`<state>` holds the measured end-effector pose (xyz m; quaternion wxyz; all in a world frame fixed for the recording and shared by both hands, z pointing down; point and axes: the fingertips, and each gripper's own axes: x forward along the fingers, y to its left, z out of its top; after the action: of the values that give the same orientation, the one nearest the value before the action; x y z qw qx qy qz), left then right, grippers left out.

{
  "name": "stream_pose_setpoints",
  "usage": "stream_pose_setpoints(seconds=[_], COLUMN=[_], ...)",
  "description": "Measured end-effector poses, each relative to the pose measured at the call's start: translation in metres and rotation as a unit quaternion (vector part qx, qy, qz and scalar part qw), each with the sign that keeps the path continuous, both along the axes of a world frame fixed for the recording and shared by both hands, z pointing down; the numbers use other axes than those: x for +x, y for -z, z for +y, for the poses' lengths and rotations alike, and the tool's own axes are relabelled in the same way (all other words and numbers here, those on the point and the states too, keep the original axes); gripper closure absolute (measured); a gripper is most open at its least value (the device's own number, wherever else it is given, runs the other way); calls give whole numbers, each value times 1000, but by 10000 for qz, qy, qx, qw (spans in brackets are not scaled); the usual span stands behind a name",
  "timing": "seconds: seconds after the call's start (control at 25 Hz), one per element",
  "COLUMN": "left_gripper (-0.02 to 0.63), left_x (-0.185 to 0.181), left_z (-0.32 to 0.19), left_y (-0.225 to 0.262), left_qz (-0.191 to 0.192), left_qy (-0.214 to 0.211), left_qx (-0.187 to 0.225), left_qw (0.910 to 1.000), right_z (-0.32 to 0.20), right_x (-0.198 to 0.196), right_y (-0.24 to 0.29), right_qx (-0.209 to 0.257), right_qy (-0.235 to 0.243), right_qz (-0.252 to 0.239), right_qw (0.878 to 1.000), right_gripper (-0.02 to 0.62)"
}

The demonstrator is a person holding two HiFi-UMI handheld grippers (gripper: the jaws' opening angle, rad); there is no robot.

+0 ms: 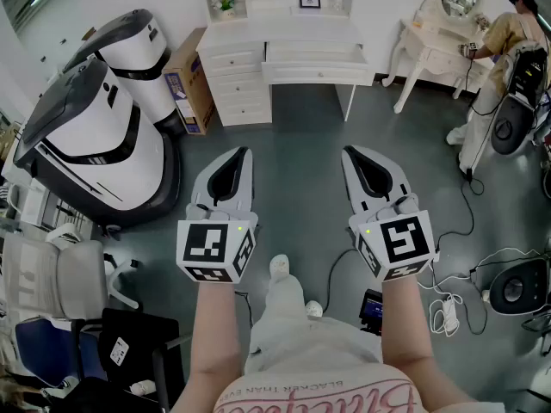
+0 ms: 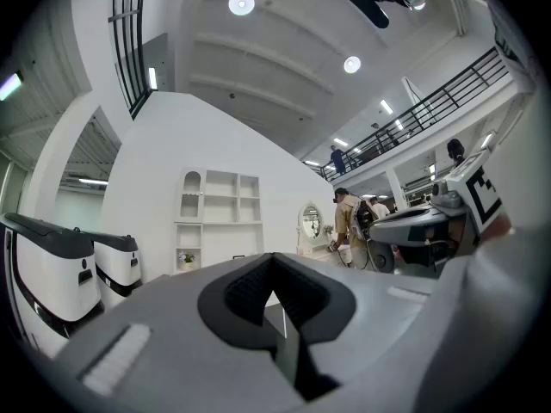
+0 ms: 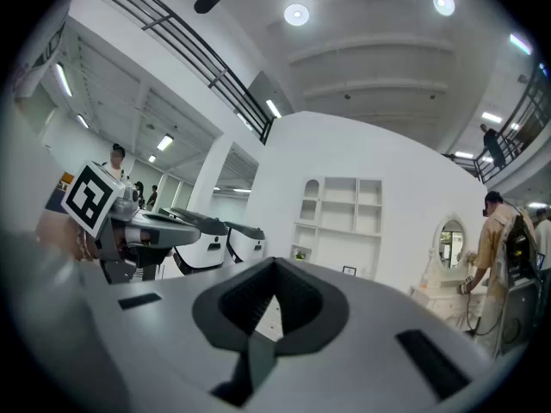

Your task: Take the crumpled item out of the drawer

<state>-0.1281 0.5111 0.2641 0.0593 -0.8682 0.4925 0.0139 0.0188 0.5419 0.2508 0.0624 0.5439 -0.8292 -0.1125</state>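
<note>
I can't see the crumpled item from here. It should be lying inside the drawer [image 1: 318,75], which stands pulled out from the white desk [image 1: 293,31] at the far wall. From this angle only the pale inside and the front panel show, so I can't tell which way the item points or how its long axis lies. The drawer itself runs side to side along the desk front, its open top facing up.

The person stands well back on the grey floor [image 1: 293,136], with both tools held out level and aimed toward the desk. I'd guess that's a ready carry before walking in. The left gripper [image 1: 244,151] has its jaws pressed together with nothing between them, and the right gripper [image 1: 349,151] is likewise closed and empty. They sit side by side, apart from each other.

Two big white machines [image 1: 95,136] stand to the left. Another person [image 1: 504,37] works at a dressing table [image 1: 435,48] on the right.
</note>
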Motion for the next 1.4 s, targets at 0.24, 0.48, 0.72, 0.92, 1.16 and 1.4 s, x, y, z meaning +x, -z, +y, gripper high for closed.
stream_pose_setpoints(seconds=[0.24,0.48,0.72,0.92,1.16,1.4], left_gripper=[597,597,597,597,597,597], left_x=[8,18,29,35,33,23], left_z=[-5,-48,-115,-185,-261,-312], left_y=[1,-1,1,9,10,15], left_qz=[-50,-9,-32,0,-19,-48], left_qy=[5,-44,-194,-259,-333,-350], left_qx=[83,50,59,101,69,173], left_qw=[10000,10000,9998,9996,9994,9992], right_z=[-6,-46,-114,-180,-252,-300], right_x=[4,14,19,24,24,18], right_y=[-2,-7,-2,6,7,9], right_qx=[-18,-86,-119,-117,-189,-160], right_qy=[-4,-30,7,-98,-210,-294], right_qz=[24,-66,-227,-154,-219,-268], right_qw=[10000,9999,9997,9998,9994,9991], right_gripper=[589,589,589,589,589,589])
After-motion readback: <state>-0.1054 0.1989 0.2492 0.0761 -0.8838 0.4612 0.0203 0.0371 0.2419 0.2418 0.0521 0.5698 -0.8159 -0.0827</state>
